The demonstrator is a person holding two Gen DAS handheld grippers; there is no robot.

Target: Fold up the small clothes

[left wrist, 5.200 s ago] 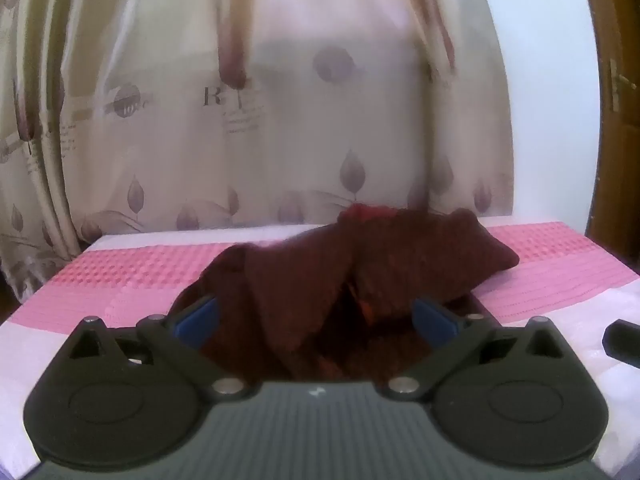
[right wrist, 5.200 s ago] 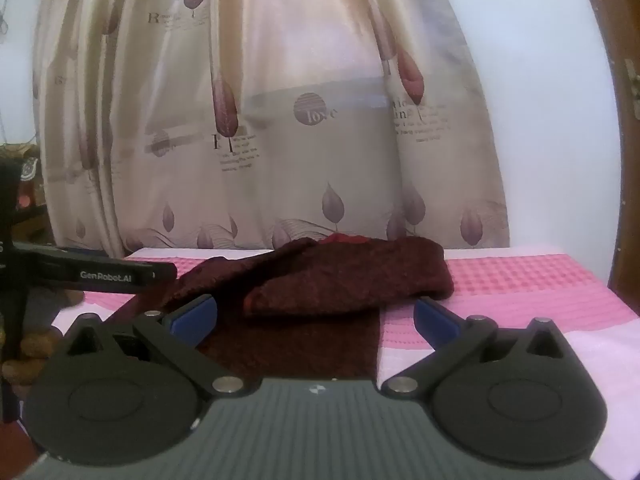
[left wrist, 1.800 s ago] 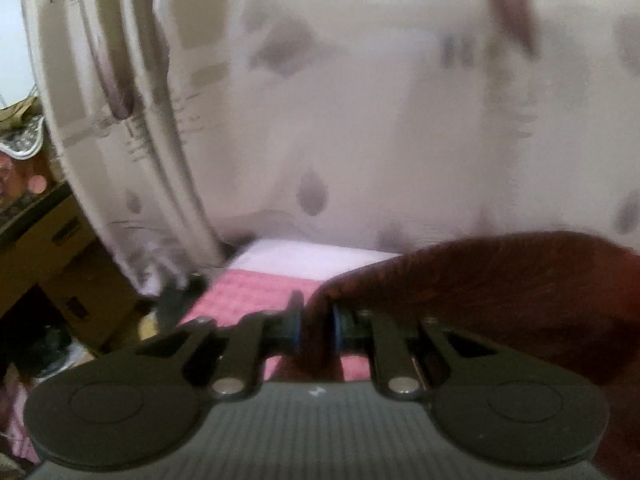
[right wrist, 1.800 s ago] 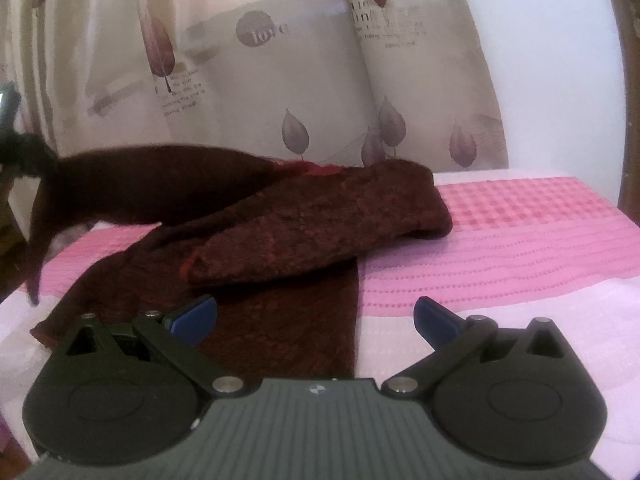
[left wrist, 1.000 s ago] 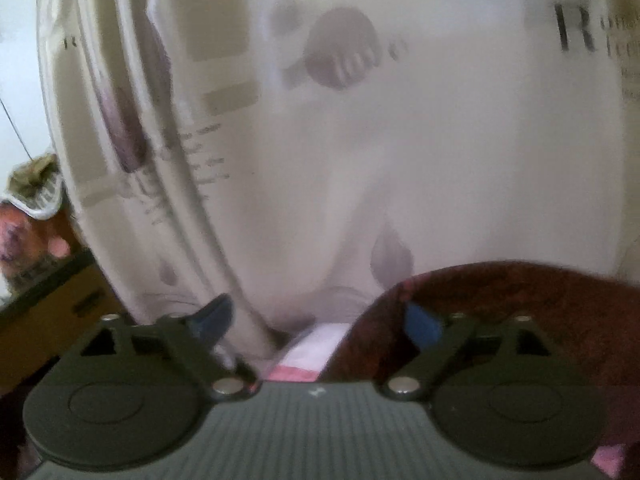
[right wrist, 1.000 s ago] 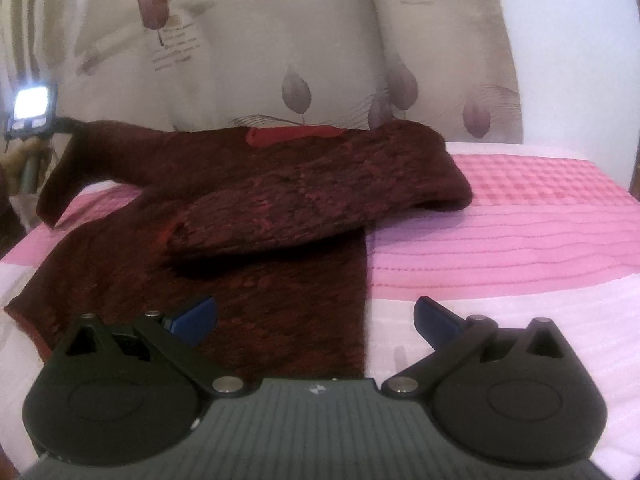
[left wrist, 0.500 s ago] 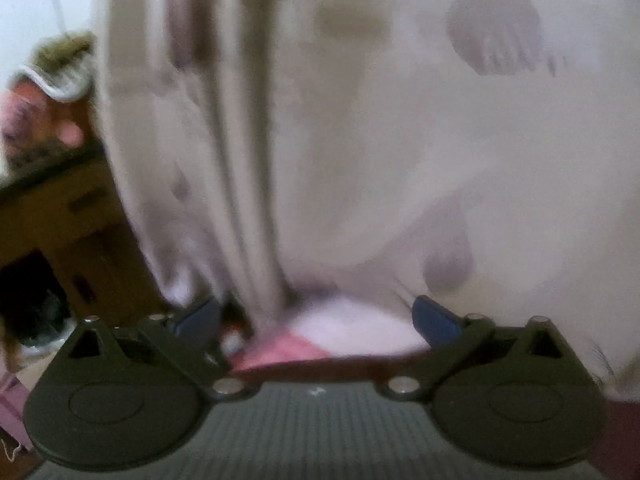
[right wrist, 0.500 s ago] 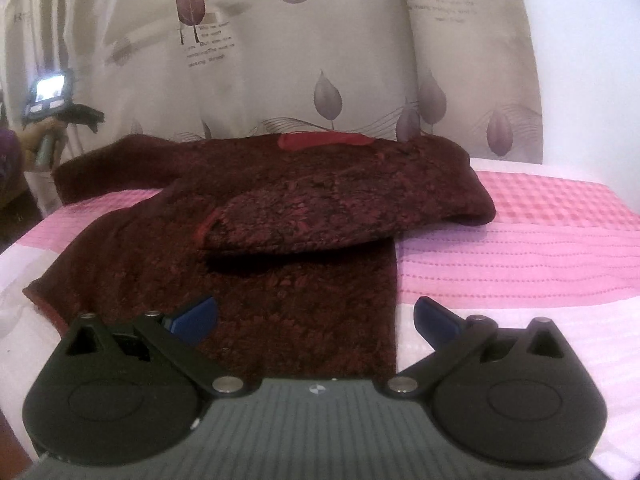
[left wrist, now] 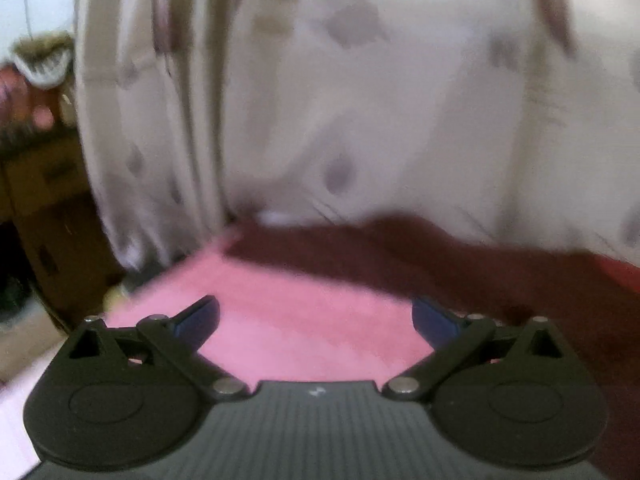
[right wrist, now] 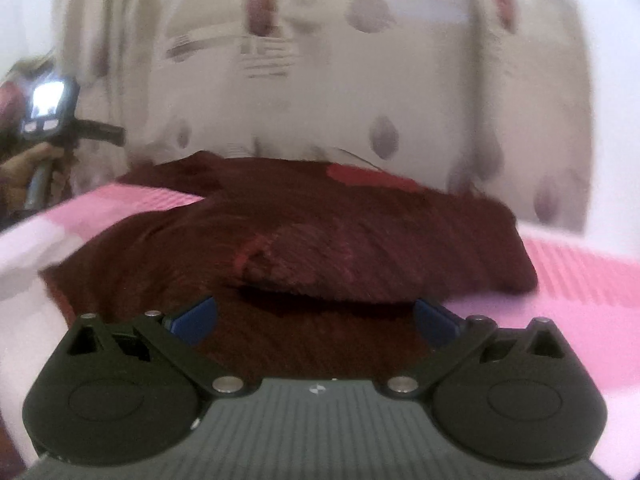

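A dark maroon knitted sweater (right wrist: pixel 280 248) lies spread on the pink-and-white bed cover (right wrist: pixel 580 280), with one sleeve folded across its body and a red neck patch (right wrist: pixel 352 174) at the far side. My right gripper (right wrist: pixel 314 320) is open just over the sweater's near hem, nothing between its blue pads. In the left wrist view my left gripper (left wrist: pixel 316 320) is open over bare pink cover (left wrist: pixel 280 320); the sweater's left sleeve (left wrist: pixel 440 256) stretches flat beyond it and to its right. Both views are blurred.
A beige leaf-print curtain (right wrist: pixel 320 80) hangs right behind the bed. At the left the bed ends, with brown boxes (left wrist: pixel 44 208) beyond the edge. The other gripper's handle, with a lit screen (right wrist: pixel 48 104) and a hand on it, shows at the far left of the right wrist view.
My left gripper pulled the left sleeve out to the side, let go and opened, then tipped down over the pink cover. My right gripper stayed open and edged closer to the sweater.
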